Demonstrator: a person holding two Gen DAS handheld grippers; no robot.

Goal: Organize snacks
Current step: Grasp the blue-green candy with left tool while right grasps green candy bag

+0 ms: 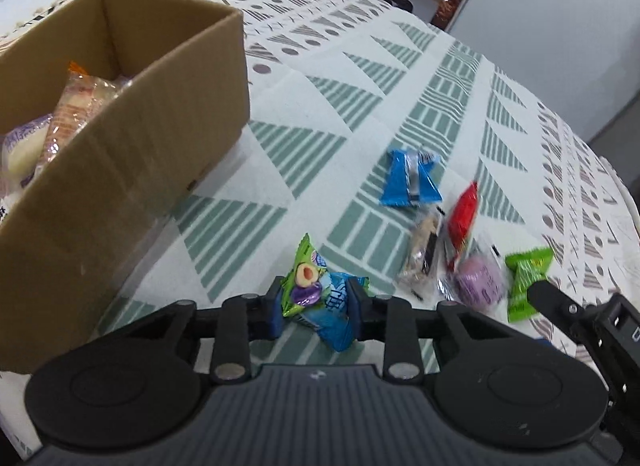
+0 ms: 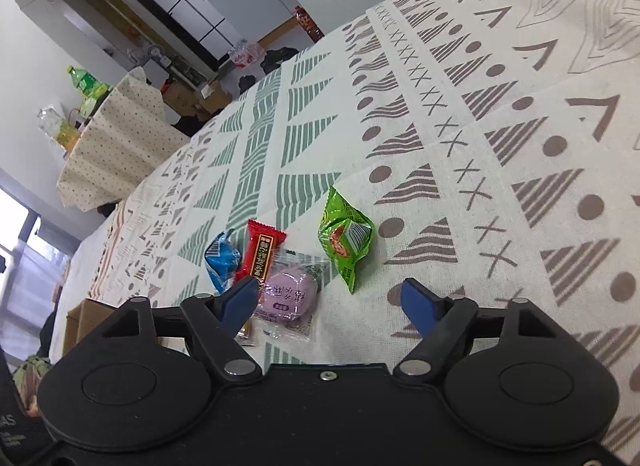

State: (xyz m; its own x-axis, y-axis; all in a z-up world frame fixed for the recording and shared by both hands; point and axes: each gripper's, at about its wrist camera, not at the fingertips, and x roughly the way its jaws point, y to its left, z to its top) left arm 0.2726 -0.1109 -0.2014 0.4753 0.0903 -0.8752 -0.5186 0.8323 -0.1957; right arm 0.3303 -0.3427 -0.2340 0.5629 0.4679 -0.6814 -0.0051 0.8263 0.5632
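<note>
**Gripping two sweets at once, with the box still to reach**

Closing on a small heap at the bottom centre of the left wrist view, the left hand-held gripper has its blue pads pressed against two wrapped snacks together: a green plum sweet in front and a blue sweet behind and below it. The cardboard box fills the left of that view, already holding several pale wrapped cakes, and stands near the gripped pair on the patterned worktop.

The right hand-held gripper is open, its jaws wide apart with nothing pressed between them. In the right wrist view the purple round cake lies just inside its left pad, the red packet and a blue packet sit further left, and a green packet lies above the gap, towards the middle of the frame.

The main risk appears to be the double grip. The blue sweet hangs low and looks only partly caught, so it could slip free on the lift and drop short of the box. Slick, crumpled wrappers may also slide against each other under pressure.

On the right, the snacks crowd together, some touching. A closing pad could nudge the red packet or pinch the clear wrapper edge instead of the cake, dragging neighbours along. The two tools also work close together, so a careless swing could knock them.
</note>
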